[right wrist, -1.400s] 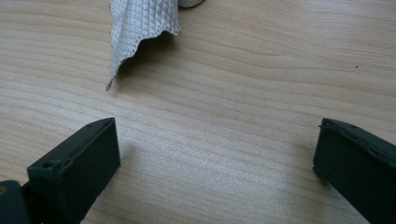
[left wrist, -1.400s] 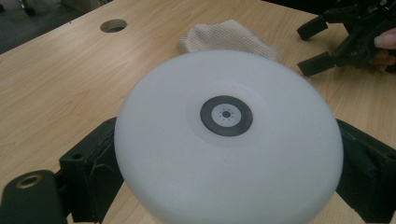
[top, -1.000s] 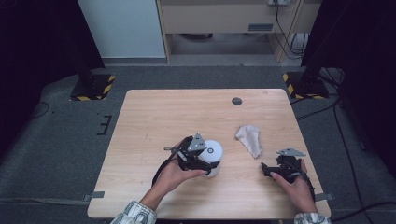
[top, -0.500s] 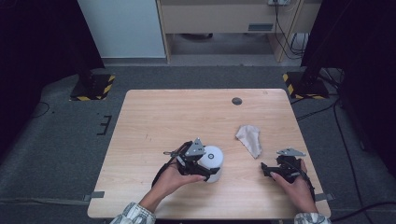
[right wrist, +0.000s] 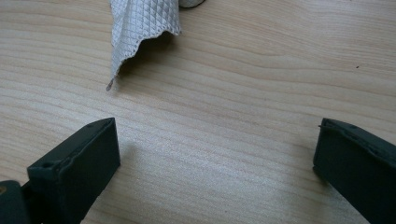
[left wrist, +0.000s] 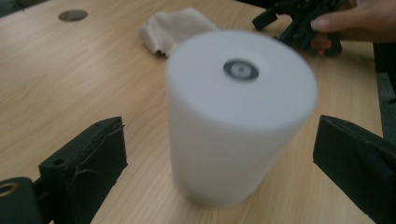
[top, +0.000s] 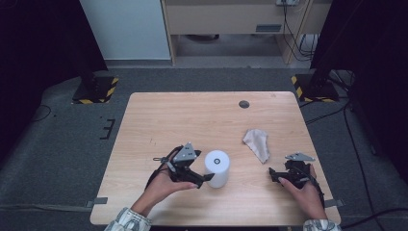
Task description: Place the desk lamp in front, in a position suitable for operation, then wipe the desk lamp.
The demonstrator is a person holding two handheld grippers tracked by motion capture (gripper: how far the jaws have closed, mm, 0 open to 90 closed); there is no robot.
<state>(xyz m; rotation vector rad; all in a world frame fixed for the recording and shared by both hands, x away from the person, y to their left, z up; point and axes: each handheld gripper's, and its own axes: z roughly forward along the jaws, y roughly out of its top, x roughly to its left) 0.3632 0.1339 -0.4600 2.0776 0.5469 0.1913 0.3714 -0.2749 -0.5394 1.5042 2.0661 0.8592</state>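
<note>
Your left gripper (top: 204,179), jaws just opened and clear of the white roll (top: 217,168), flanks it; the roll stands upright, long axis vertical, near the table's (top: 159,120) front edge. Your right gripper (top: 273,174) rests with jaws apart, empty.

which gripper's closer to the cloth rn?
Right. The right gripper sits just below the cloth, jaws open. The left gripper is further left, open around the white roll.

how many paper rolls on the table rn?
1. The white roll stands upright near the table's front, between the open jaws of the left gripper, untouched.
</note>
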